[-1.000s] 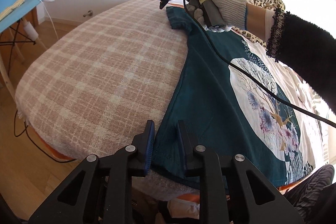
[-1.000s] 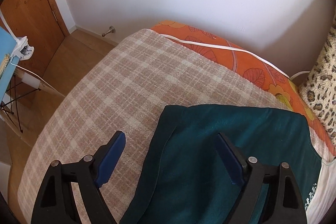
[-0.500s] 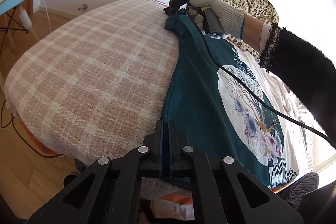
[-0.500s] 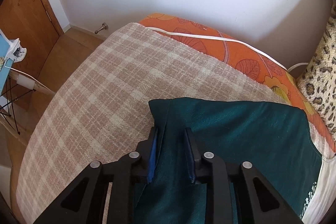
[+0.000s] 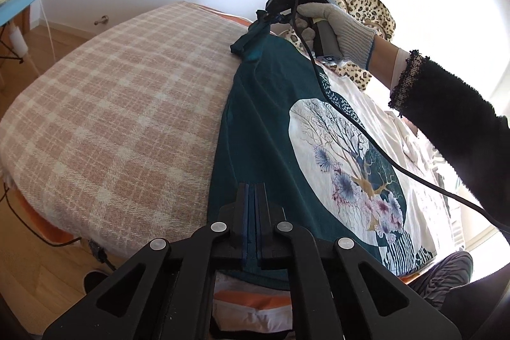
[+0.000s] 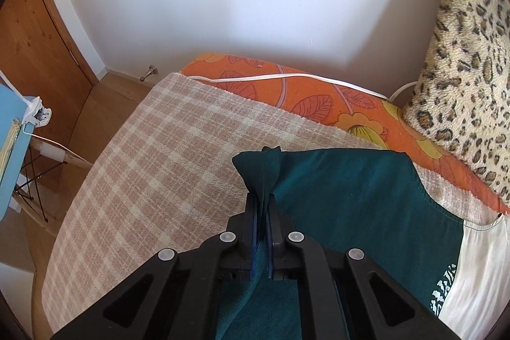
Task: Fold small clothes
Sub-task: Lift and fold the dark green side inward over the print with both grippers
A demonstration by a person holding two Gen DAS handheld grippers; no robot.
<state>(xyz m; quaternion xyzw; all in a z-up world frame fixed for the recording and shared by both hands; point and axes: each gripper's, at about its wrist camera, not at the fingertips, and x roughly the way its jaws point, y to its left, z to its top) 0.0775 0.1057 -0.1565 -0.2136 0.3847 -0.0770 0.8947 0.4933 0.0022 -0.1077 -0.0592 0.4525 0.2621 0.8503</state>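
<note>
Teal shirt (image 5: 267,129) lengthwise between grippers

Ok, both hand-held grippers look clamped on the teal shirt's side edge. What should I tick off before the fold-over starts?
1. Left hand-held gripper shut on the teal shirt near its hem: ok.
2. Right hand-held gripper shut on the sleeve end, fabric bunched between the fingers: ok.
3. Edge between the two grips lifted off the plaid blanket: cannot tell.
4. Printed front facing up, rest of shirt lying flat: ok.
5. Black cable trails across the shirt's print: not ok.
6. Whether each grip holds both fabric layers: cannot tell.
</note>
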